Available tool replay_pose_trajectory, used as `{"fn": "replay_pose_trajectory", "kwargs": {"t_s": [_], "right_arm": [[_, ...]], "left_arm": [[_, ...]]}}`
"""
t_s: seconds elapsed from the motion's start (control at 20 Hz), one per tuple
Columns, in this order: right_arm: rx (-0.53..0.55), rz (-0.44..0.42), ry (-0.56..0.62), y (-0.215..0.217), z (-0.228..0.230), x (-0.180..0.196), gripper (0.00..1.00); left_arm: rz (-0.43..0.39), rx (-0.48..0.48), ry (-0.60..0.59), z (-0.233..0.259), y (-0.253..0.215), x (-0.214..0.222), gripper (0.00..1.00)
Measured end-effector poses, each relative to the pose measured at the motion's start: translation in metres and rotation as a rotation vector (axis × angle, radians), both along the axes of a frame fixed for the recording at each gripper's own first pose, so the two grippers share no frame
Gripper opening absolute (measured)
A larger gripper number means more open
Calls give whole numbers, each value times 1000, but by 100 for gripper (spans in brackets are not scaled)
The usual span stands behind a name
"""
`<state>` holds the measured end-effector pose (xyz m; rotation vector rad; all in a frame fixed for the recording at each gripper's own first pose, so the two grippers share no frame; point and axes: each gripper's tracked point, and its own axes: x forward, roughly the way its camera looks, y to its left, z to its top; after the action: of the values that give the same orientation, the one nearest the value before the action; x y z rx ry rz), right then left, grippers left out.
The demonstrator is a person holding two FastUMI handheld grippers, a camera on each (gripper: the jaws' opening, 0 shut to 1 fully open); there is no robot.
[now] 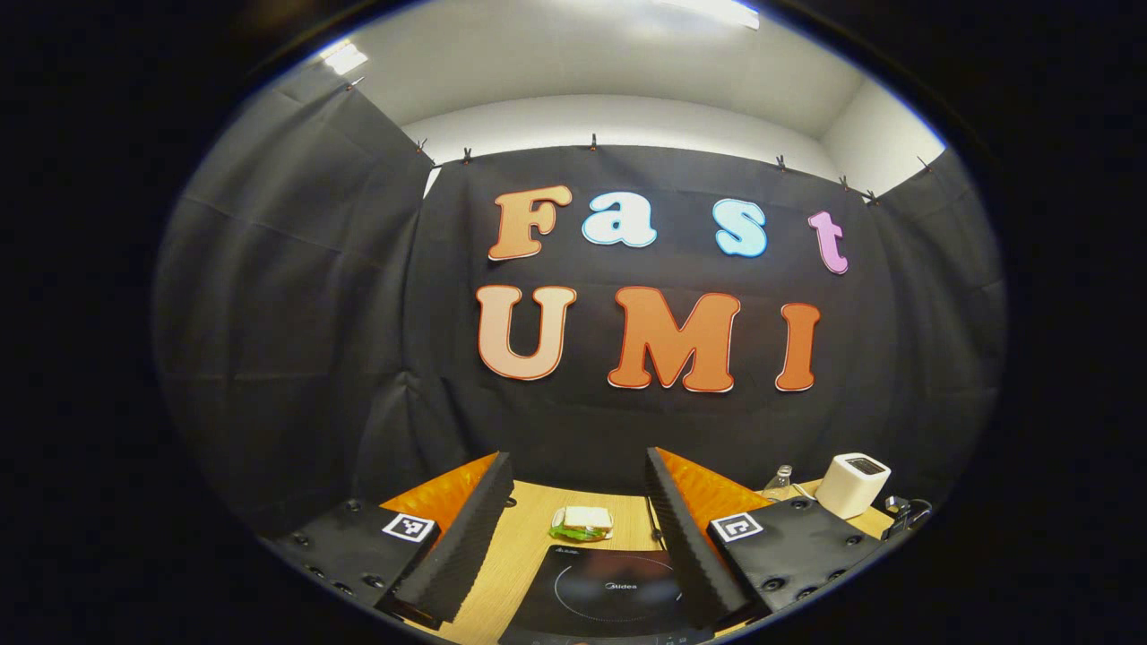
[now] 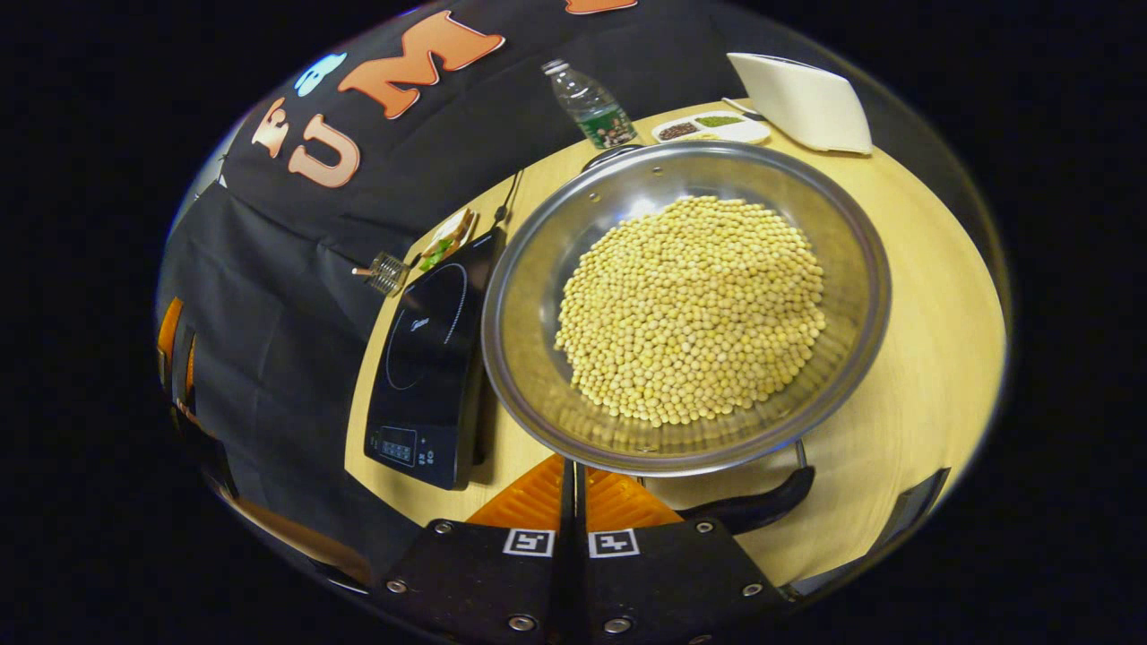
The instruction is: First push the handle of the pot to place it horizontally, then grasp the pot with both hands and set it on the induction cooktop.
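Note:
A steel pot (image 2: 538,296) full of yellow soybeans (image 2: 690,309) sits on the wooden table in the right gripper view. Its dark handle (image 2: 762,506) sticks out under the near rim, pointing right. My right gripper (image 2: 573,475) is shut, with nothing between its fingers; its tips reach under the pot's near rim just left of the handle's root. The black induction cooktop (image 2: 430,358) lies left of the pot, close beside it. In the left gripper view my left gripper (image 1: 578,466) stands wide open above the cooktop (image 1: 614,591), level, holding nothing.
A sandwich (image 1: 582,522) lies beyond the cooktop. A white box (image 2: 802,90), a water bottle (image 2: 591,107) and a white dish of seeds (image 2: 712,128) stand behind the pot. The table's front edge (image 2: 403,502) runs close to the cooktop.

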<state>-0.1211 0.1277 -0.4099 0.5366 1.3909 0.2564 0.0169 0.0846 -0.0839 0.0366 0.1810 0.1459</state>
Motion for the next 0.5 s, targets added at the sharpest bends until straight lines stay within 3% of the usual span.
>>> {"fn": "replay_pose_trajectory", "kwargs": {"t_s": [0.5], "right_arm": [[-252, 21, -11, -74, -29, 12, 0]], "left_arm": [[46, -5, 4, -7, 19, 3, 96]]}}
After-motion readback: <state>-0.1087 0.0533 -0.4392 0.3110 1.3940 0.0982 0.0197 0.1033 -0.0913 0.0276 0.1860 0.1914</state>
